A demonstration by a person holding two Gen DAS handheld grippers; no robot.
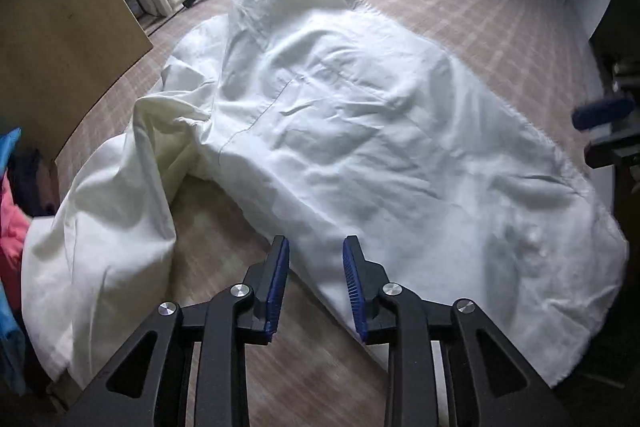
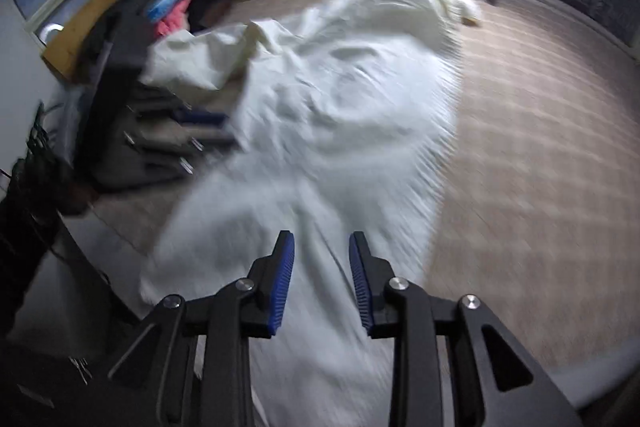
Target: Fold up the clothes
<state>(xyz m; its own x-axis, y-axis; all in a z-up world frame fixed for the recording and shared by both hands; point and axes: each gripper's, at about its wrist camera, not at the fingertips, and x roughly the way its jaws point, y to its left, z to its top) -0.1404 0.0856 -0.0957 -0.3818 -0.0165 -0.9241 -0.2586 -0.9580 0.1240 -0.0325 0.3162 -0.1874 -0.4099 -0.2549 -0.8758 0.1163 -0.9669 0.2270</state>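
A white garment (image 1: 340, 131) lies spread on the checked surface (image 1: 460, 7), its long axis running from the near right corner away toward the far left, where it bunches and narrows. Both the left gripper (image 1: 316, 247) and the right gripper (image 2: 322, 243) hover over its near edge, jaws parted, pinching nothing. Coloured clothes (image 2: 180, 3) are piled beside it.

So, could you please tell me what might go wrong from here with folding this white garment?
1. The white garment lies creased, its sleeve bunched, so a fold may lock in wrinkles.
2. That sleeve touches the pile of coloured clothes and may drag it.
3. Both claws, left and right, are open and empty.
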